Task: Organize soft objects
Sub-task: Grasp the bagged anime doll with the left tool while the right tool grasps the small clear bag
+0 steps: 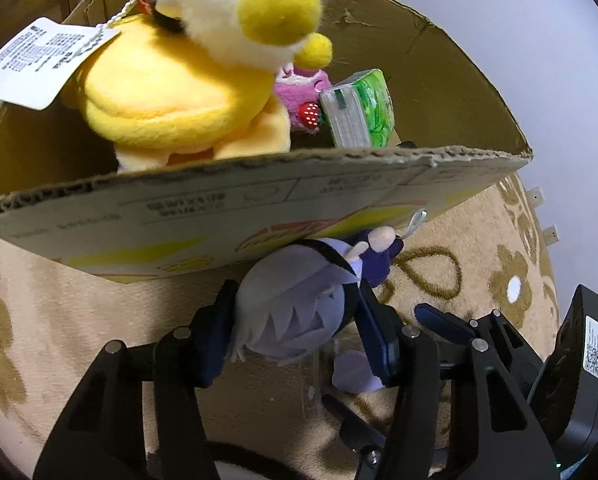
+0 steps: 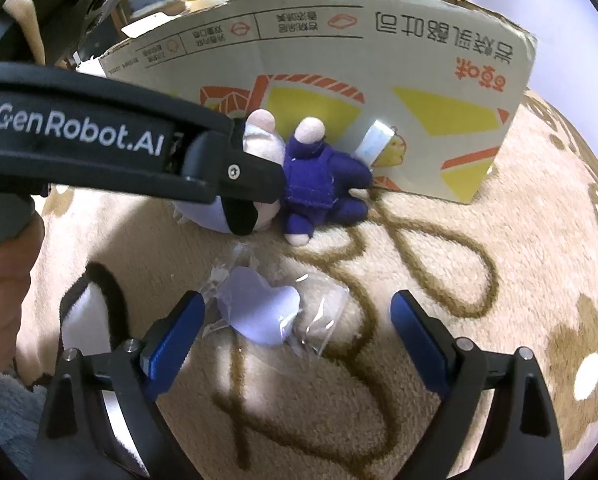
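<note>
The small doll point(image 1: 299, 312) with grey hair and a purple suit is clamped by its head between the fingers of the left gripper point(image 1: 295, 344), just beside the outer wall of the cardboard box point(image 1: 203, 204), above the beige carpet point(image 2: 479, 280). Inside the box sit a yellow plush point(image 1: 171, 92), a pink plush point(image 1: 303, 100) and a green tissue pack point(image 1: 359, 108). The right gripper point(image 2: 299, 344) has its jaws wide apart around nothing, over a pale purple piece in clear wrap point(image 2: 263, 312) lying on the carpet.

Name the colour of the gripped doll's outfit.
Dark purple-blue; the doll's outfit shows best in the right wrist view.
</note>
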